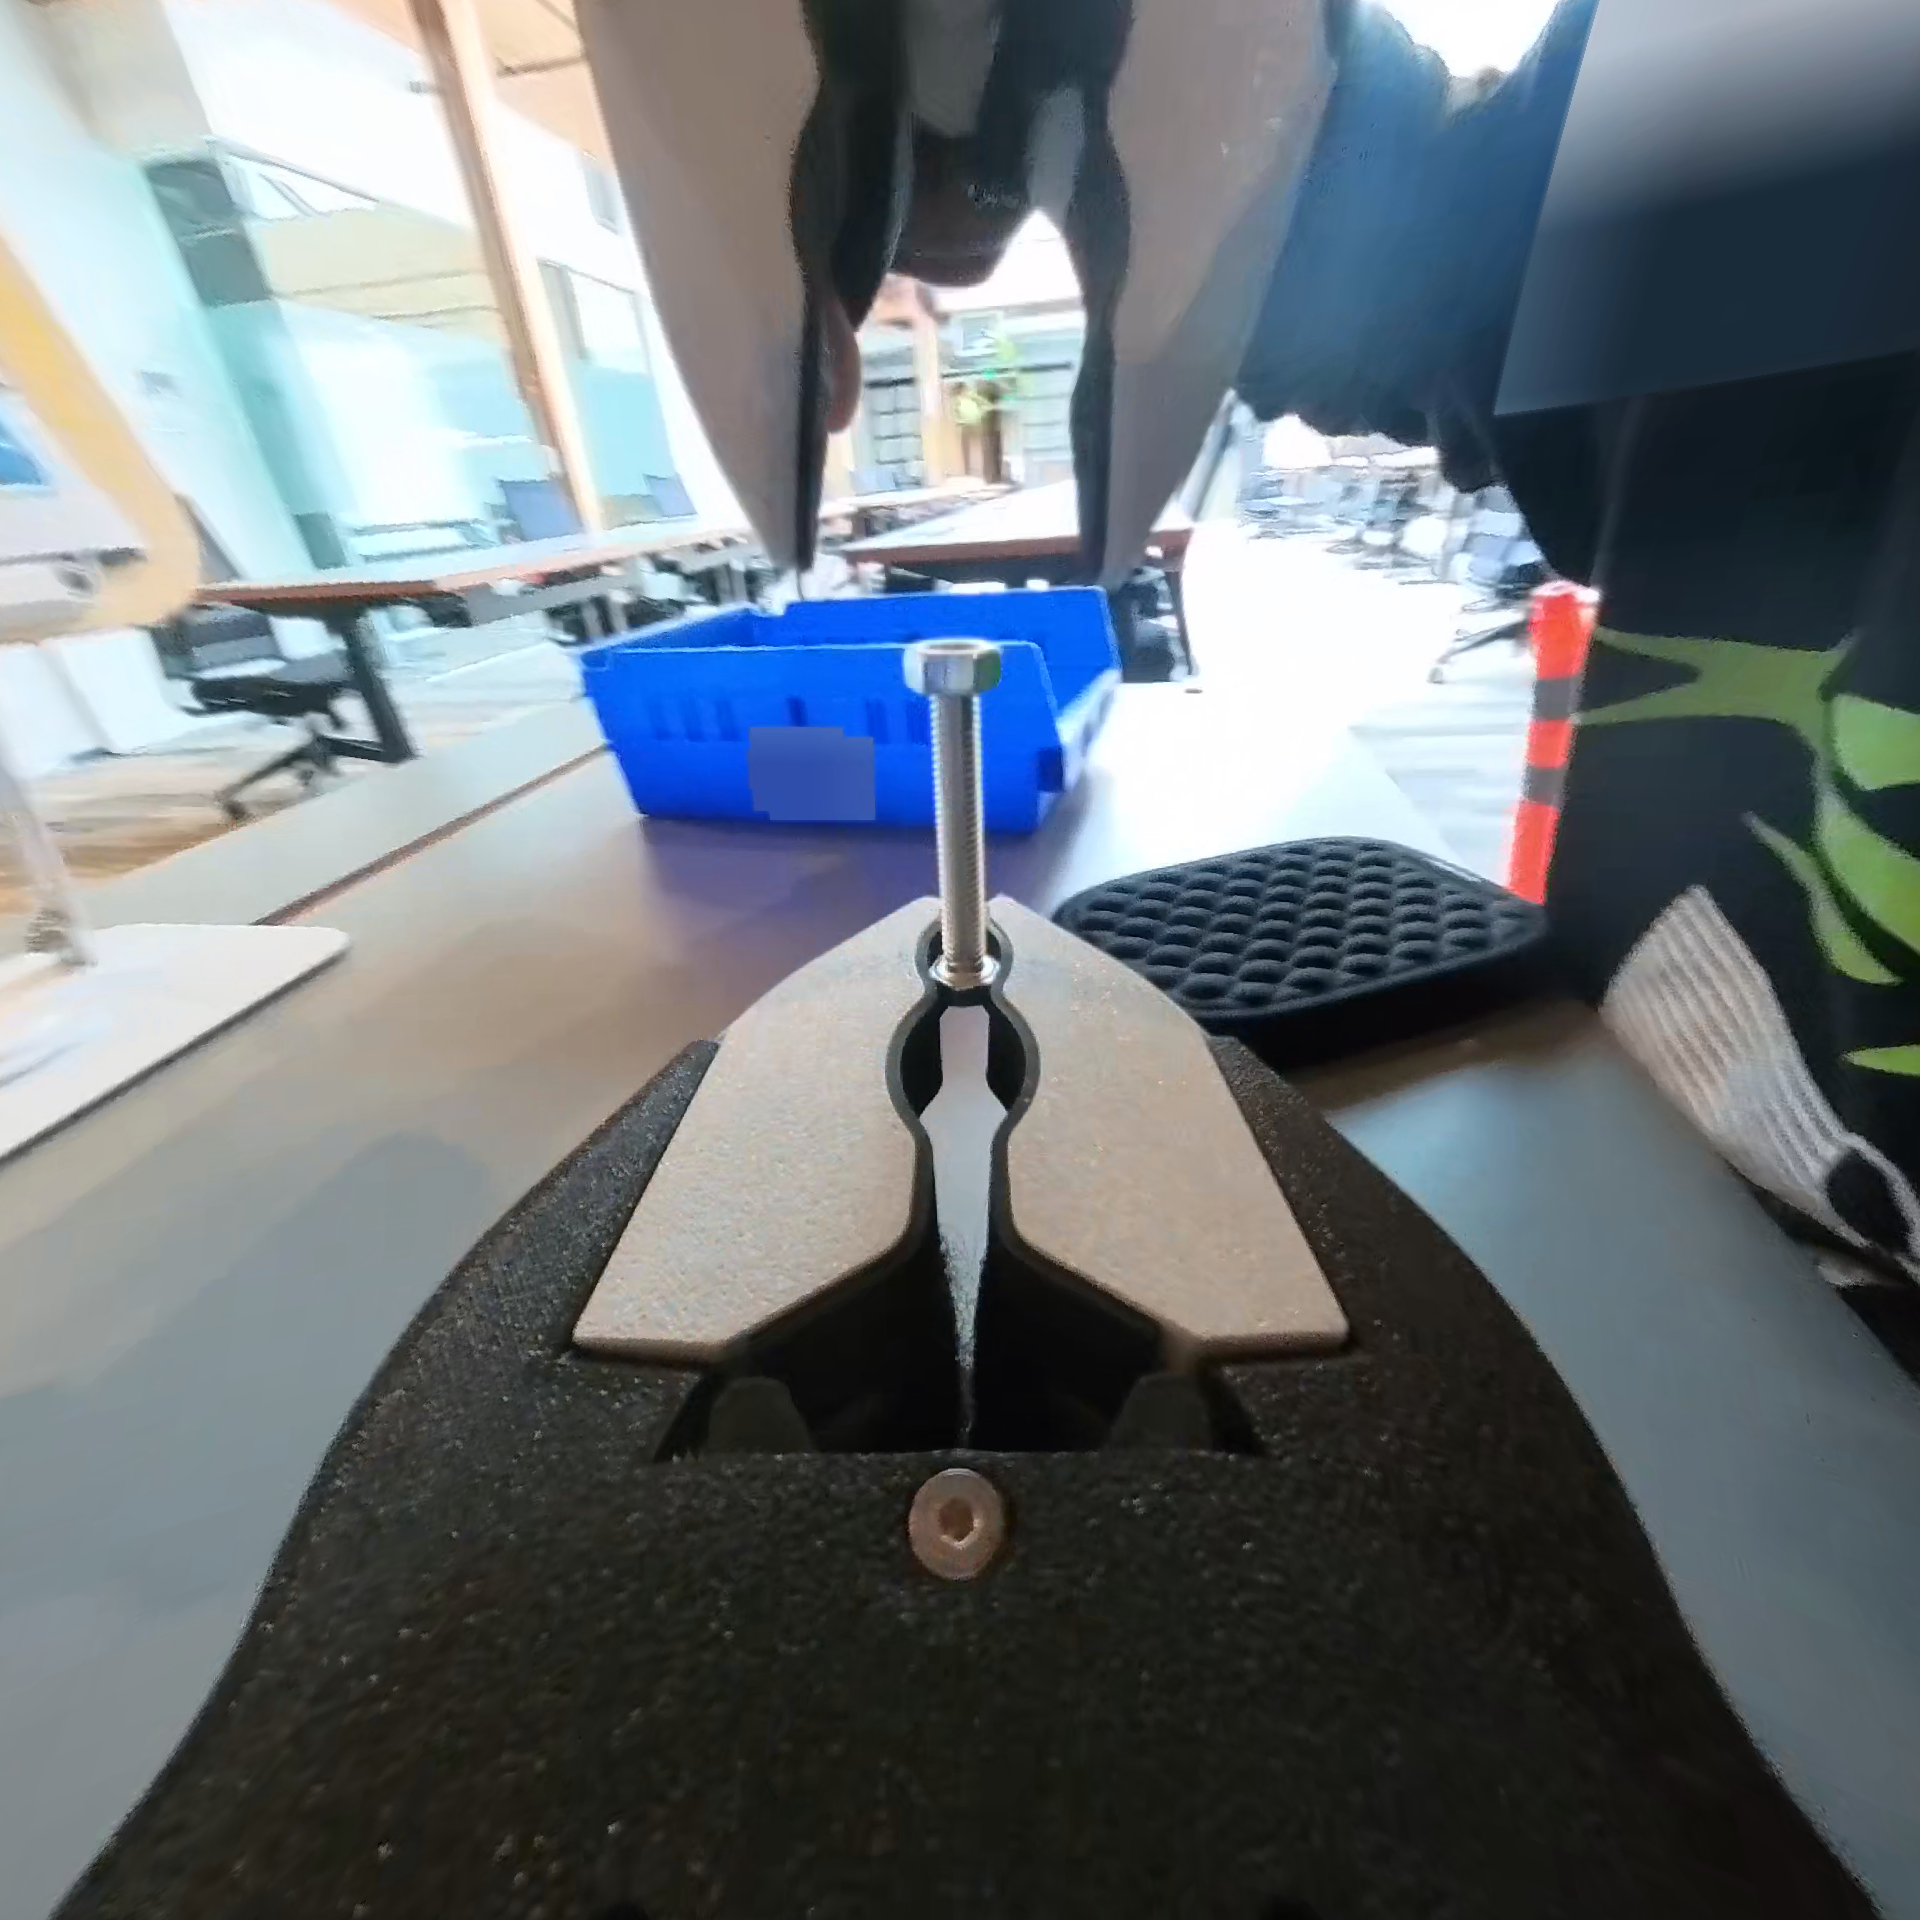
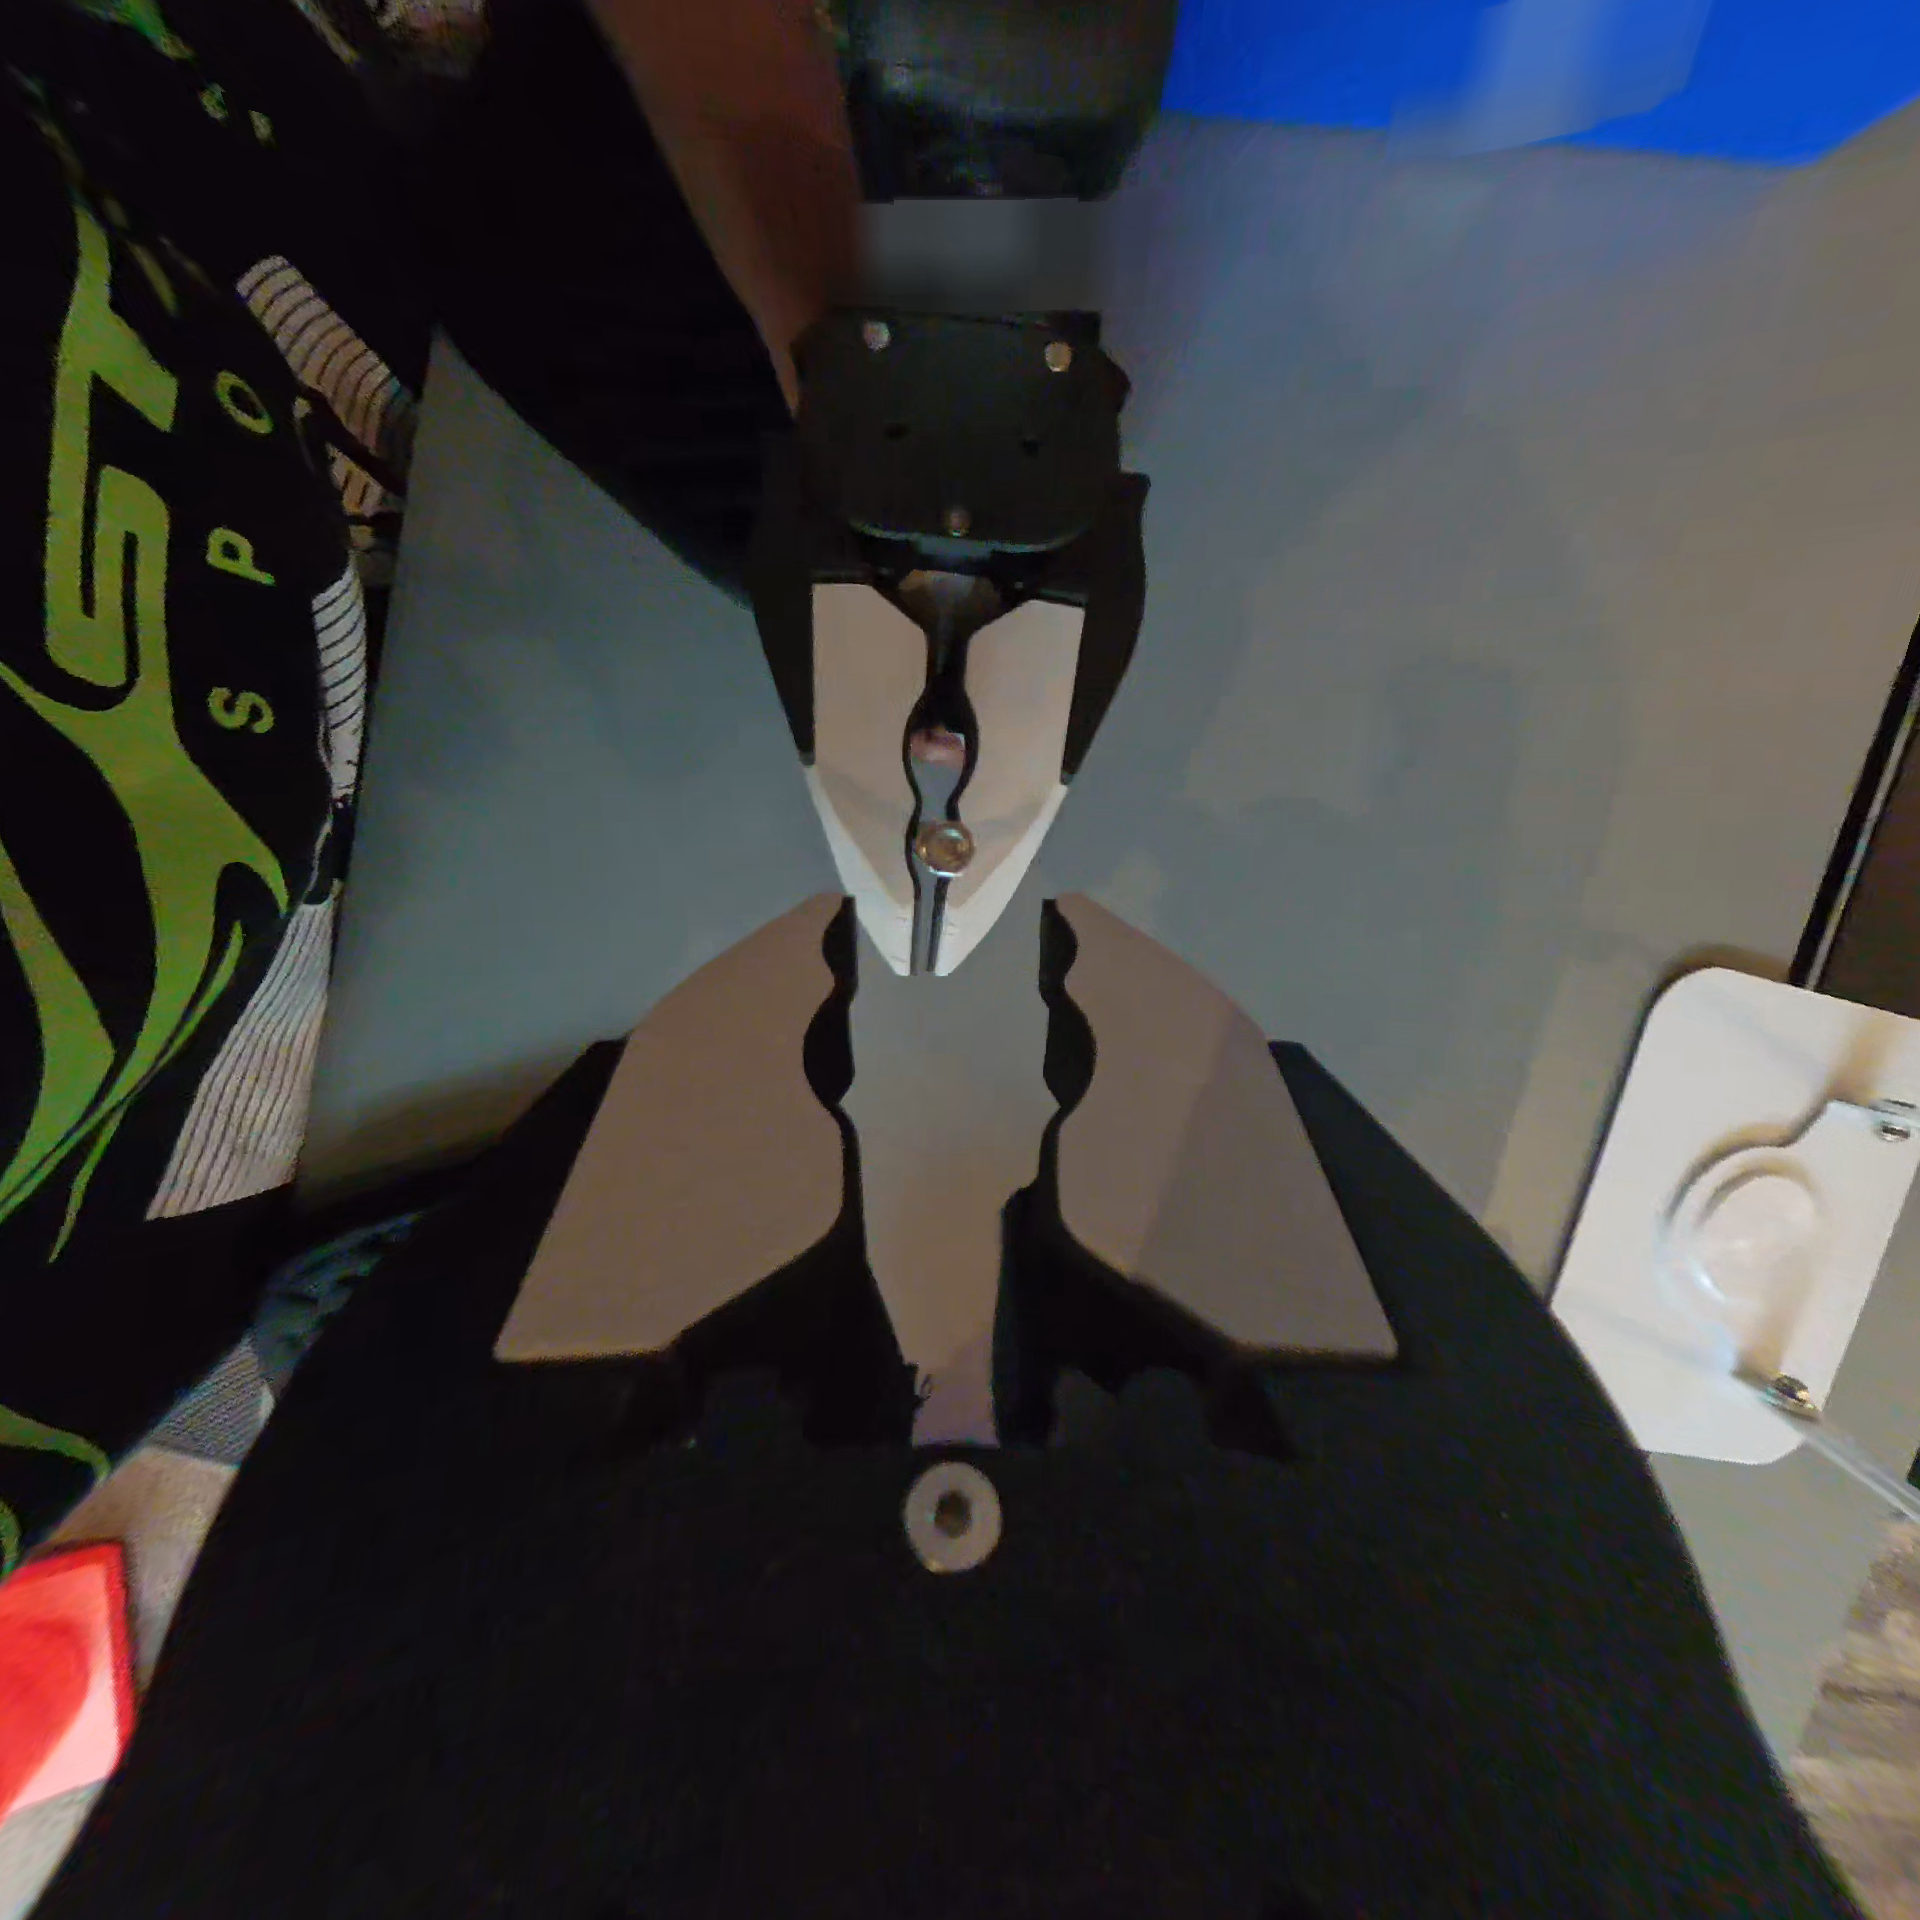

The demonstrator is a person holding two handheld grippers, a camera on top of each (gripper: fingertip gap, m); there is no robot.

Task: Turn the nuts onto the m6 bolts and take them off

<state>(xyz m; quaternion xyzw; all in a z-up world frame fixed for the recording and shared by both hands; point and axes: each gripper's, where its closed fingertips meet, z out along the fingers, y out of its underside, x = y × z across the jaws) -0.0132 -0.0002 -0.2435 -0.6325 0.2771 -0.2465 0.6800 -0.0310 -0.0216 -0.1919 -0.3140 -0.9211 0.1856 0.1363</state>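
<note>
My left gripper (image 1: 961,925) is shut on a steel bolt (image 1: 958,821), which it holds upright by its lower end in the front notch of the jaws. A hex nut (image 1: 953,667) sits at the bolt's top end. My right gripper (image 1: 951,566) hangs just above the nut, open and empty, its fingertips spread to either side without touching it. In the right wrist view, my right gripper (image 2: 945,914) looks straight down on the nut (image 2: 940,847) and on the left gripper (image 2: 928,961) below it.
A blue bin (image 1: 831,707) stands behind the bolt on the grey table (image 1: 468,987). A black honeycomb mat (image 1: 1299,935) lies to the right. A white base plate (image 2: 1745,1195) lies at the side. A person in black and green clothing (image 1: 1818,779) stands close on the right. About 6 cm separates my left fingertips from my right.
</note>
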